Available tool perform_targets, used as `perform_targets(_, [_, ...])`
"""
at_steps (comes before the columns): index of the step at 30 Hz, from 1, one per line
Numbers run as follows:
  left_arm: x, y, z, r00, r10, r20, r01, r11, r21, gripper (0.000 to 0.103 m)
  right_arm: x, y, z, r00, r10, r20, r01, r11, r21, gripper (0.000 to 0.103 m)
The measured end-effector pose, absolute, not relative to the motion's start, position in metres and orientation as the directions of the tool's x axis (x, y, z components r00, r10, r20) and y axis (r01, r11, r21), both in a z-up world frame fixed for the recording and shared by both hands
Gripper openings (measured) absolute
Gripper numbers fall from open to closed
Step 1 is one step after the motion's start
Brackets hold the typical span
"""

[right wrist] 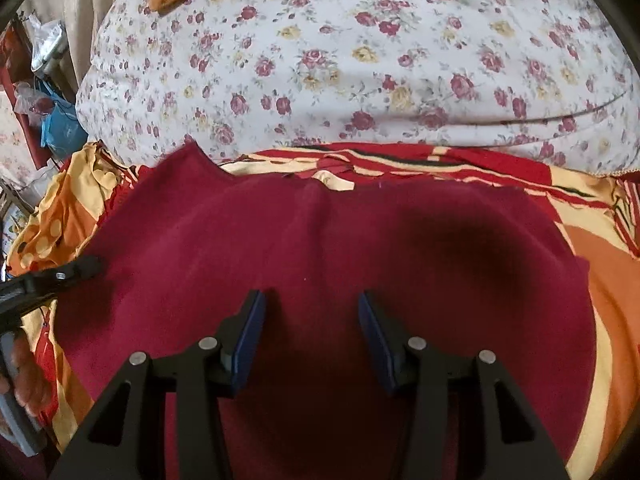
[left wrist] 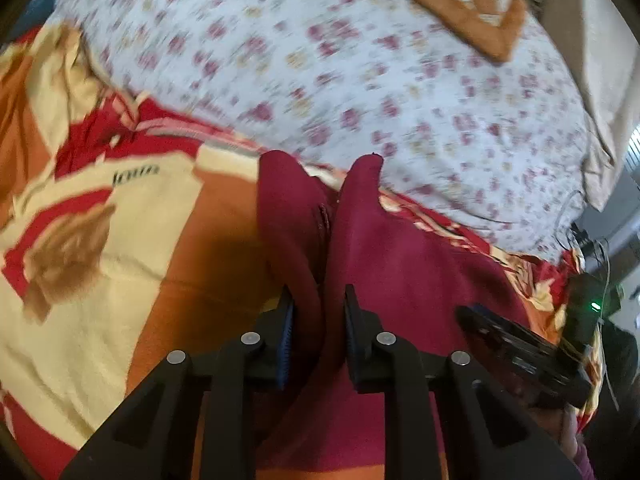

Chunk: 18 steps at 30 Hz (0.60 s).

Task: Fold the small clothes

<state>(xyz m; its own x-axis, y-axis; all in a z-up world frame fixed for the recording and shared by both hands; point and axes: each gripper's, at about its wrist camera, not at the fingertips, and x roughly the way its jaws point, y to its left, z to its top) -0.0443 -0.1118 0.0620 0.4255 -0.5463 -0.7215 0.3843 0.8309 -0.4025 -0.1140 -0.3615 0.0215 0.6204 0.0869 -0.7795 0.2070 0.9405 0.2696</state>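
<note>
Maroon cloth (right wrist: 320, 240) on patterned blanket (left wrist: 120, 260), floral bedding (right wrist: 360, 60) behind, left jaws pinching it, right jaws spread.

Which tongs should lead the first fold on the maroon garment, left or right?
Left, probably. The left tongs are already shut on a raised pleat of the maroon garment at its edge. The right tongs stand open above the flat middle, gripping nothing, so they would need to reposition first.
</note>
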Motion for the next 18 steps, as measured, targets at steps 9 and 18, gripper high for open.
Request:
perform_targets(9, [-0.076,-0.166,0.109,0.418,-0.593,-0.689,0.518,0.778,-0.355,0.009,-0.119,-0.386,0.017,0.653,0.2,-0.73,0.25,0.853,0.458,0.051])
perform_targets(18, [-0.11,-0.235,0.108,0.369,-0.582,-0.724,0.624,0.733,-0.272,0.009,-0.134,-0.424,0.012,0.722,0.307,-0.619,0.32,0.645,0.694,0.052])
